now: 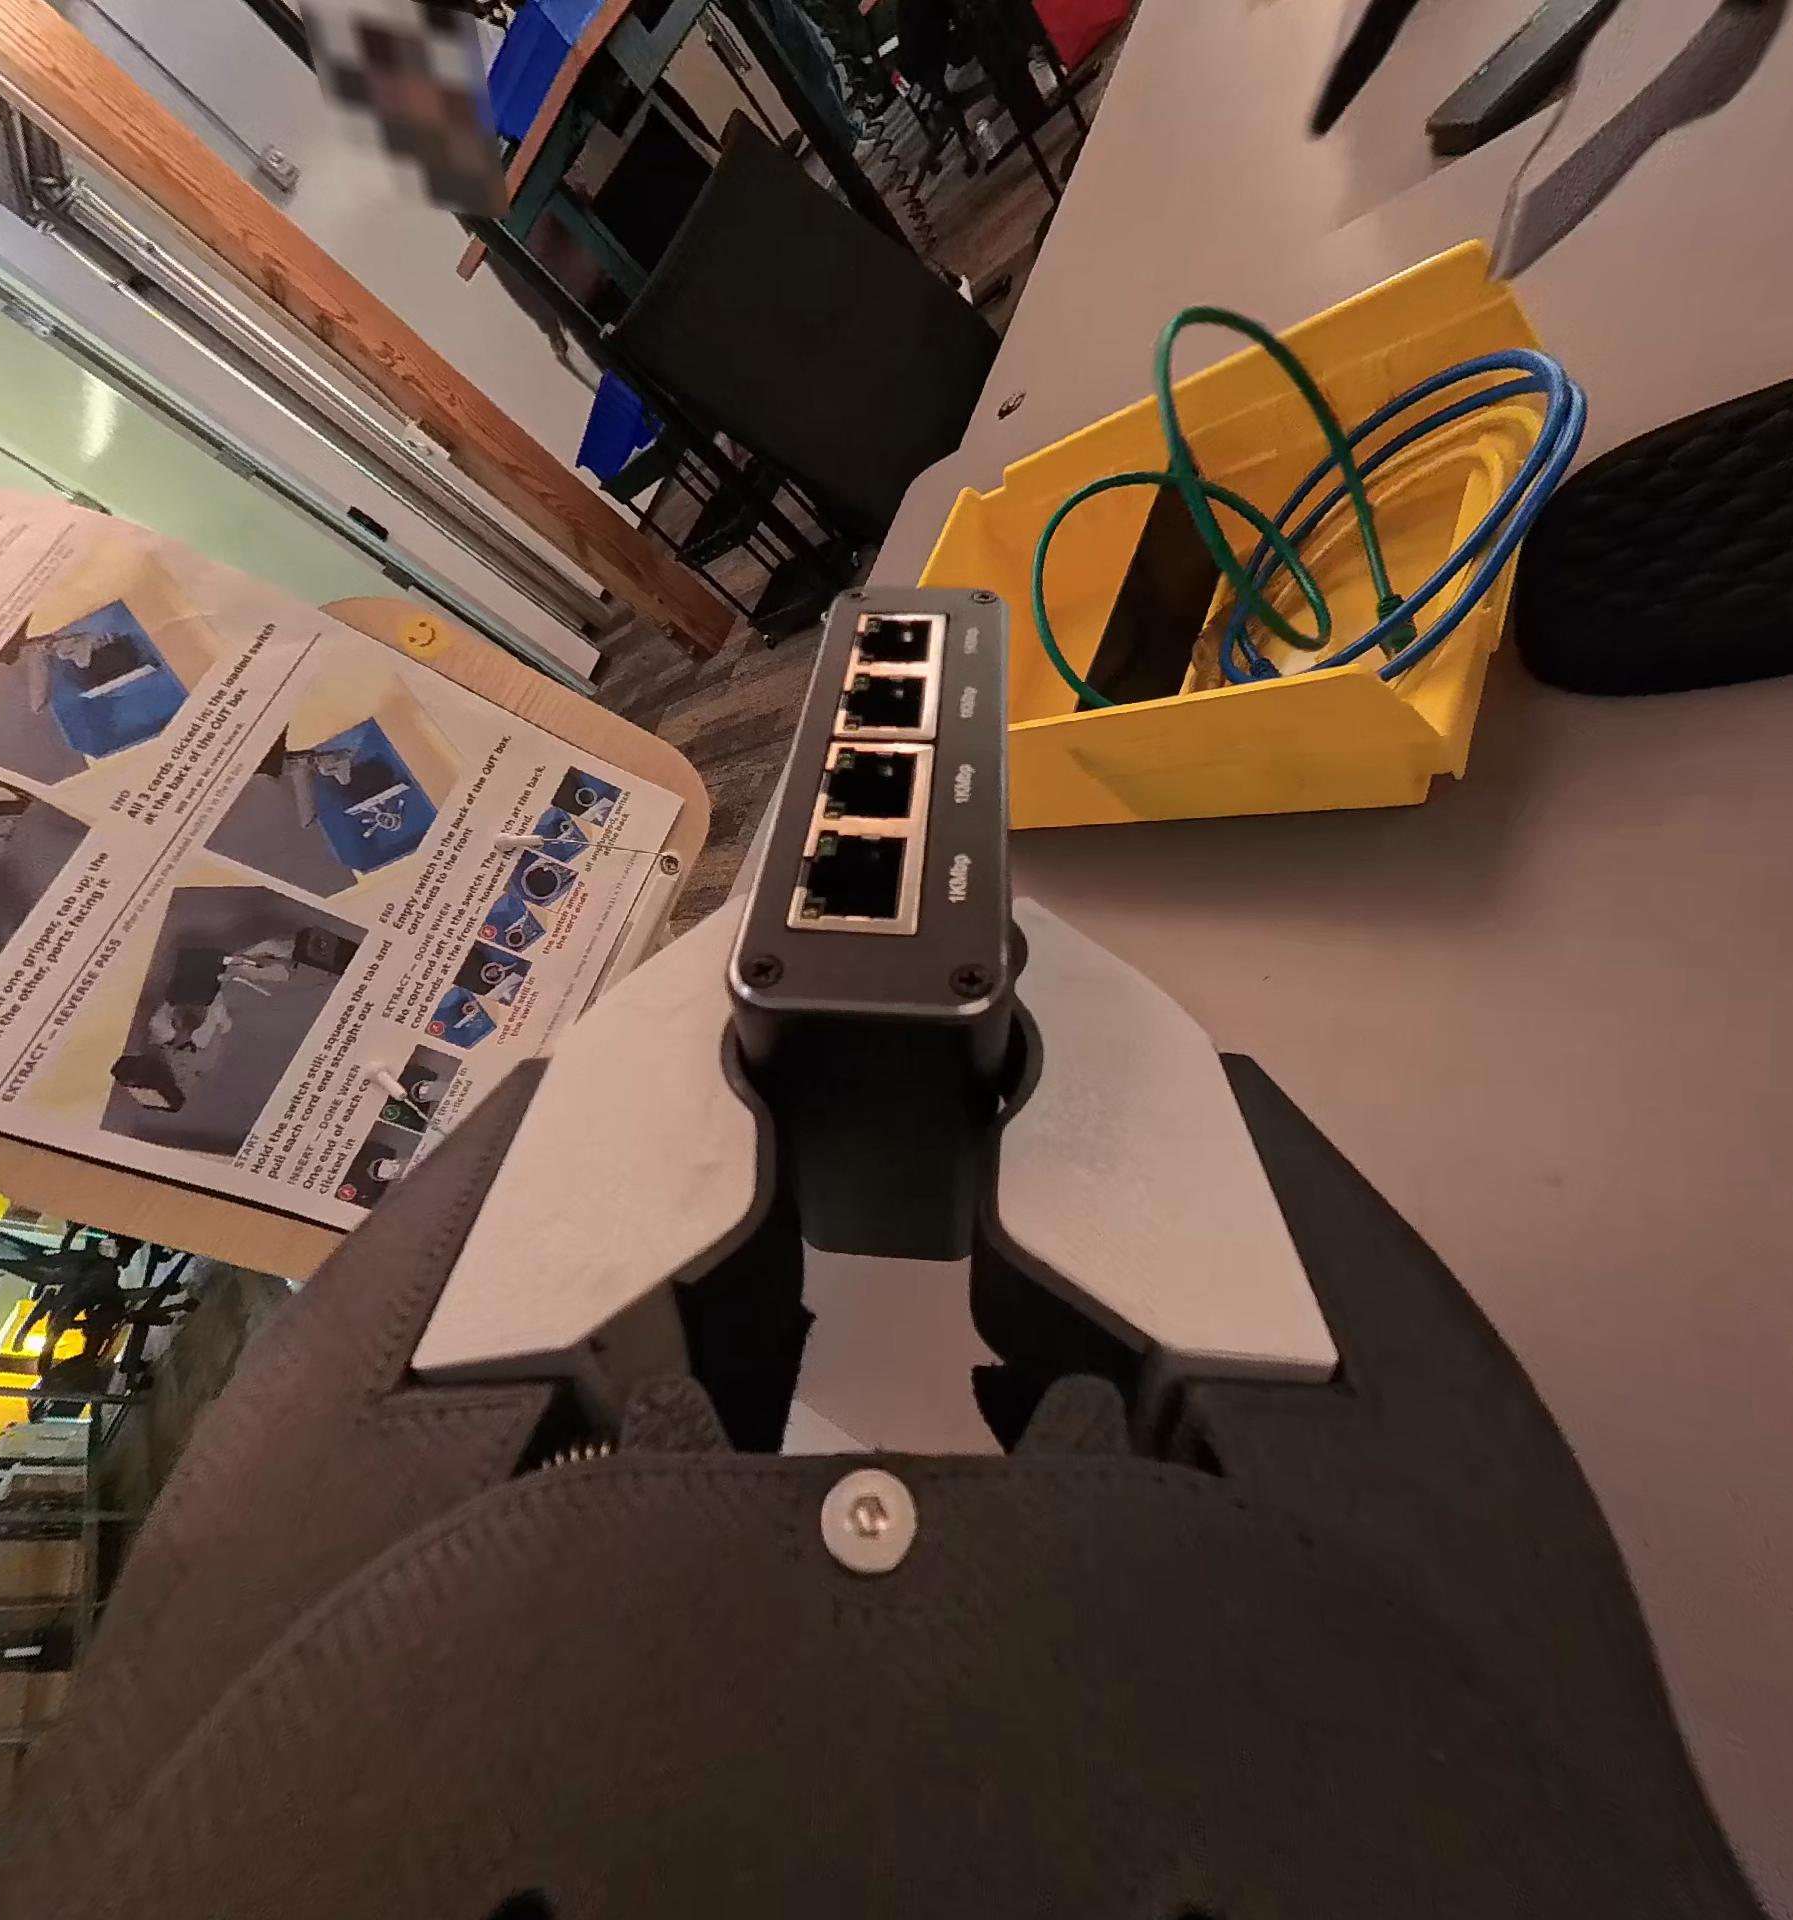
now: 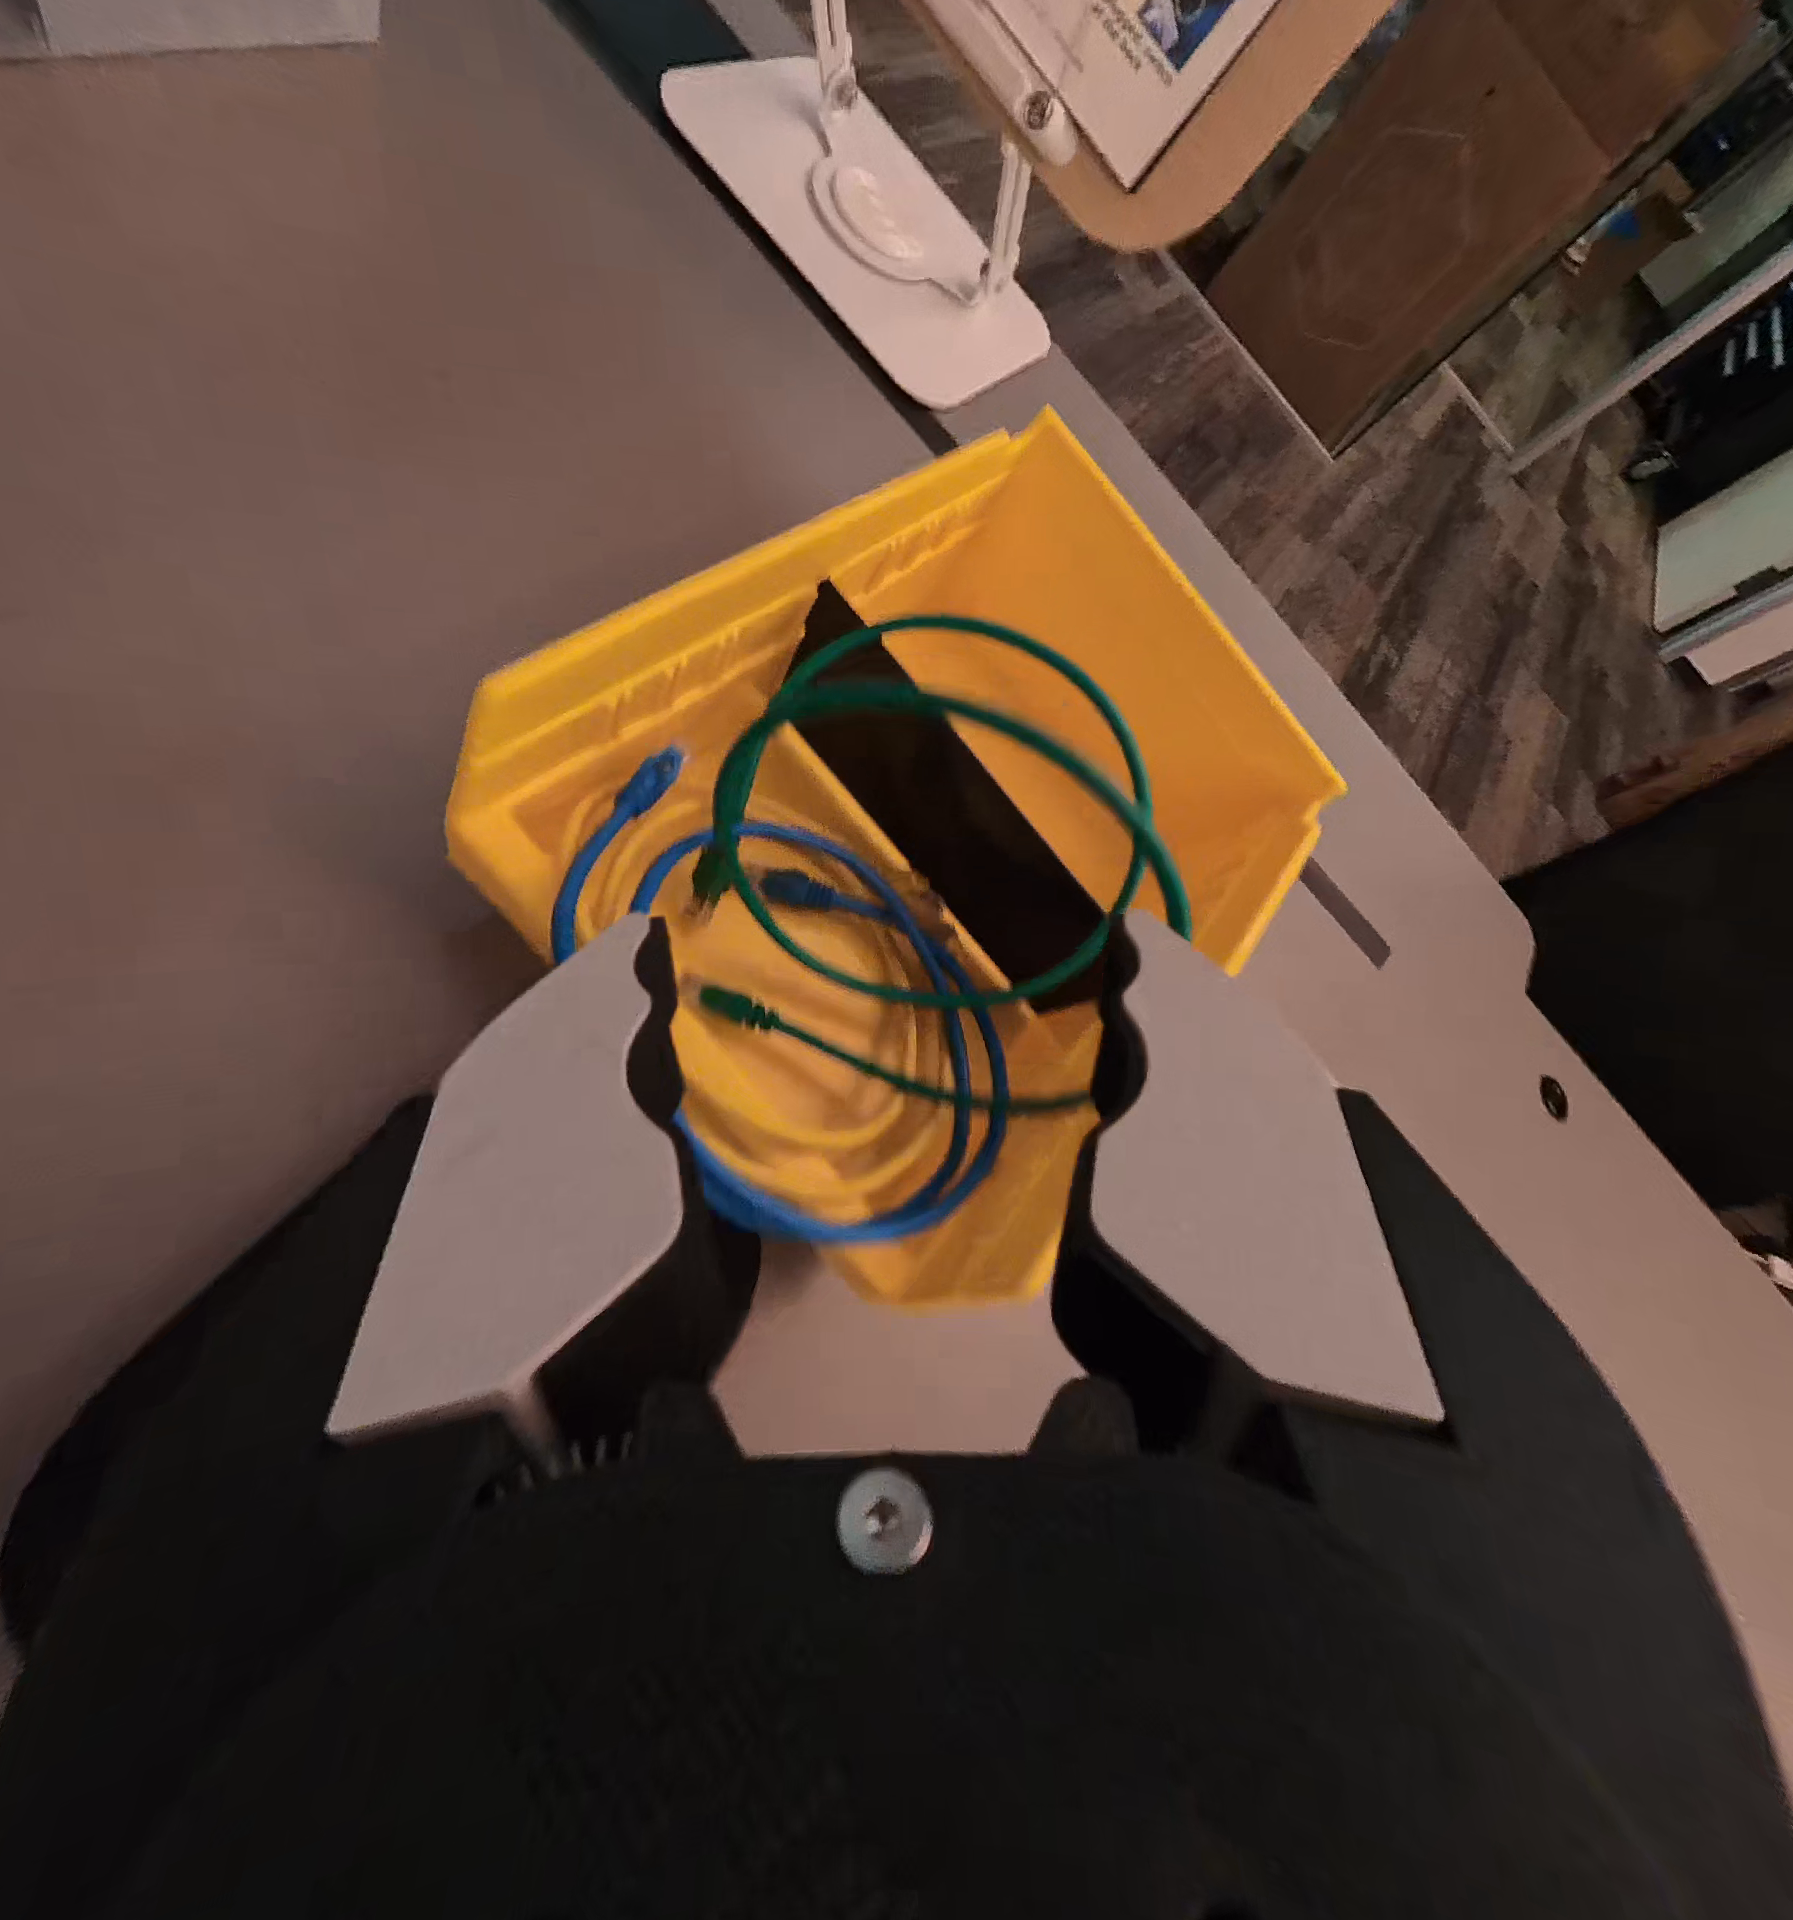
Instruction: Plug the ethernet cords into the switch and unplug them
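My left gripper (image 1: 871, 1049) is shut on a black four-port switch (image 1: 871, 790) and holds it above the grey table (image 1: 1391, 1039). The ports face the camera and are empty. A yellow bin (image 1: 1235, 748) to the right holds a green cord (image 1: 1178, 416), a blue cord (image 1: 1557, 416) and a coiled yellow cord (image 1: 1432, 468). My right gripper (image 2: 887, 997) is open above the bin (image 2: 1131, 623). The green cord (image 2: 1131, 769), blue cord (image 2: 975, 1039) and yellow cord (image 2: 850, 1143) lie between and below its jaws. Its fingers (image 1: 1619, 135) show blurred in the left wrist view.
A black divider (image 2: 954, 831) splits the bin. A wooden board with an instruction sheet (image 1: 279, 831) stands off the table's left edge on a white stand (image 2: 871, 229). A black textured object (image 1: 1702, 540) lies right of the bin. The table edge (image 2: 1287, 727) runs beside the bin. My hands' fingertips stand some 30 cm from each other.
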`<state>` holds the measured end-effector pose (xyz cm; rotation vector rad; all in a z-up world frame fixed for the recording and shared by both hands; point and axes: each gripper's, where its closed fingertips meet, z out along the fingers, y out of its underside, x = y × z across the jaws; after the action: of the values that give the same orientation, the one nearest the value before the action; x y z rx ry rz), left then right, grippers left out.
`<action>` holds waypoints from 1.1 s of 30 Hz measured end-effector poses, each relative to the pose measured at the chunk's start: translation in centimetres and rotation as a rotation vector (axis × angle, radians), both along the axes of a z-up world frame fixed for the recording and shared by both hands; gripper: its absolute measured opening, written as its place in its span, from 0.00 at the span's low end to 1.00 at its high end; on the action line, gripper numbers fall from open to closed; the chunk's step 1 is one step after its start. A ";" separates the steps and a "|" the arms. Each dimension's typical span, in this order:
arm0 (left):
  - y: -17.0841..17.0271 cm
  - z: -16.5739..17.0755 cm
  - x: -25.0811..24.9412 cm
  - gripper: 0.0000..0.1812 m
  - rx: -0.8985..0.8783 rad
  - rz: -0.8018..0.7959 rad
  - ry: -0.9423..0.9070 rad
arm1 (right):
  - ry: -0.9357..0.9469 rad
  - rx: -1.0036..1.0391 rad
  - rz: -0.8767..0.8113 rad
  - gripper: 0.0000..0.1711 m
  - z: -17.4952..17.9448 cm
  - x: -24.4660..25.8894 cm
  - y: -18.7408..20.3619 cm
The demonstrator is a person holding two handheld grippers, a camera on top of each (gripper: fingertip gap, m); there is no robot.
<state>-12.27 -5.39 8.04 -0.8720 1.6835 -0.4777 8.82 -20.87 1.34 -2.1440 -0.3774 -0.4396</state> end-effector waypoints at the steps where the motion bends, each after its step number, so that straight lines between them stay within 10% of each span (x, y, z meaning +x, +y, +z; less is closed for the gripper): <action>1: -0.2 0.0 0.0 0.20 -0.009 -0.010 -0.004 | 0.010 0.019 0.008 0.46 0.1 -0.2 1.3; 15: -1.6 -0.4 0.0 0.20 -0.094 -0.107 0.024 | -0.170 -0.568 0.019 0.50 -6.8 7.7 10.3; 23: -1.3 -1.0 0.2 0.20 -0.084 -0.093 0.055 | -0.094 -0.770 0.031 0.08 -8.4 7.3 10.3; 33: -1.7 0.2 -0.2 0.20 -0.132 -0.122 0.014 | -0.099 -0.539 0.030 0.00 -3.2 7.1 9.4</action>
<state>-12.51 -7.08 8.20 -0.8718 1.7400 -0.6733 15.91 -11.44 -1.89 -2.6374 -0.6411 -0.4652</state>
